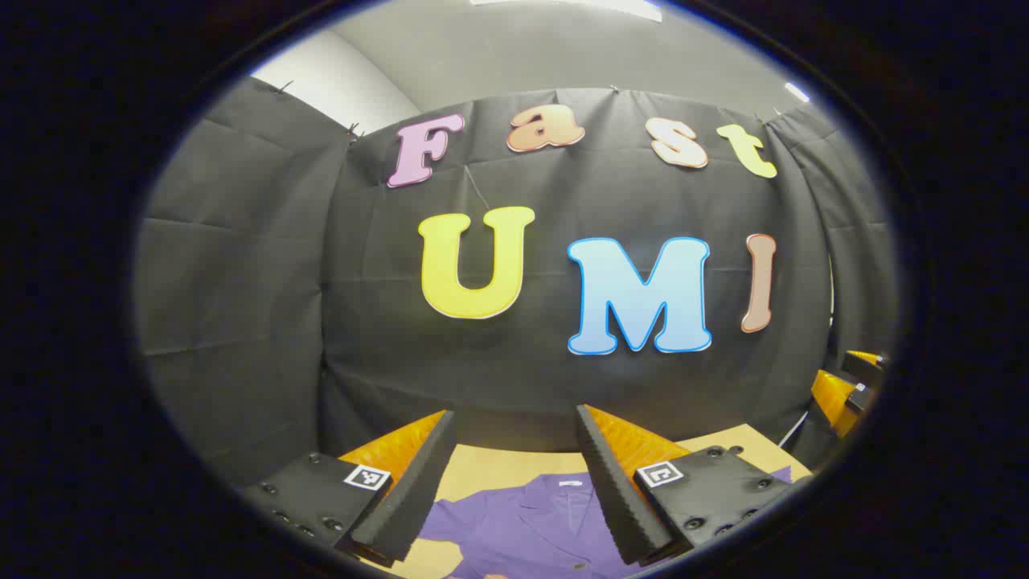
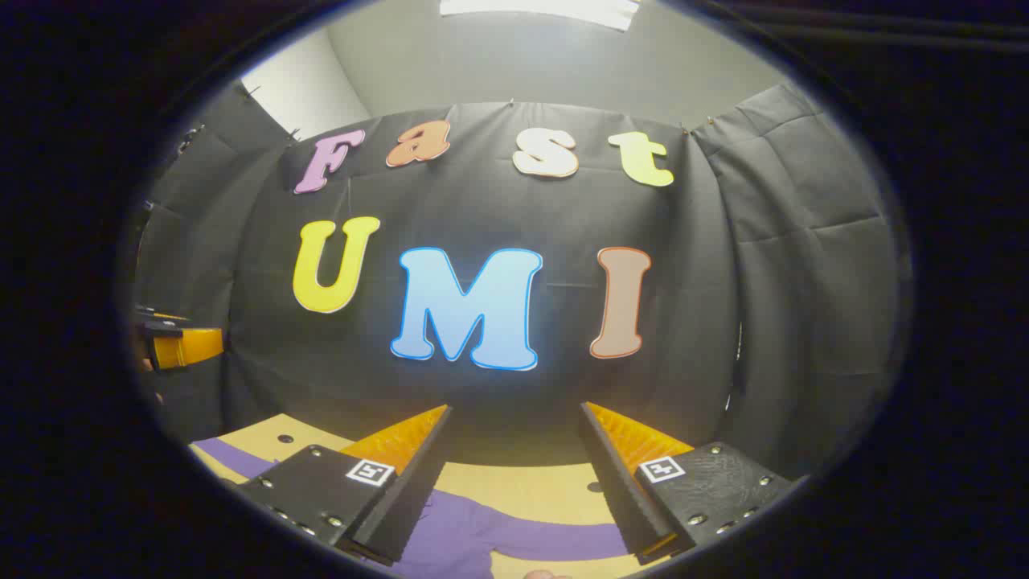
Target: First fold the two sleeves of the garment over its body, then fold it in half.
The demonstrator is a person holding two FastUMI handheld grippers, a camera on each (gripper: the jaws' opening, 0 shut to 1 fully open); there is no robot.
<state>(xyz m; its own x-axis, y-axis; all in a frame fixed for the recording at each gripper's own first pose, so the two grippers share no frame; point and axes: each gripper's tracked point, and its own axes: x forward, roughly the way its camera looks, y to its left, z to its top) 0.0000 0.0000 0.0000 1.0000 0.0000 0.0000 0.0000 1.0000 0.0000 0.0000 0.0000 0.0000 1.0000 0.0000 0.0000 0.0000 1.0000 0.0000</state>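
A pale wooden table carries the work, with black cloth hung as the booth's wall behind it and a grey ceiling above.

In the left gripper view, the left gripper hangs above the table with its jaws spread wide and nothing between them. Directly below and between the jaws lies the purple garment, flat on the table, its collar pointing away toward the wall. The right-hand finger covers part of the garment's shoulder, and a strip of purple shows again just past that finger's black mount. Beyond the collar is a bare band of table, then the wall. Off to the far right of the jaws, at the edge of view, sits the orange and black body of the other gripper.

In the right gripper view, the right gripper also stands with its jaws wide apart, holding nothing. A purple sleeve runs across the table under and between the jaws, and another strip of purple shows beyond the left-hand finger's mount. Dark screw holes dot the table past the sleeve. Far left of the jaws, the other gripper's orange part juts in against the wall.
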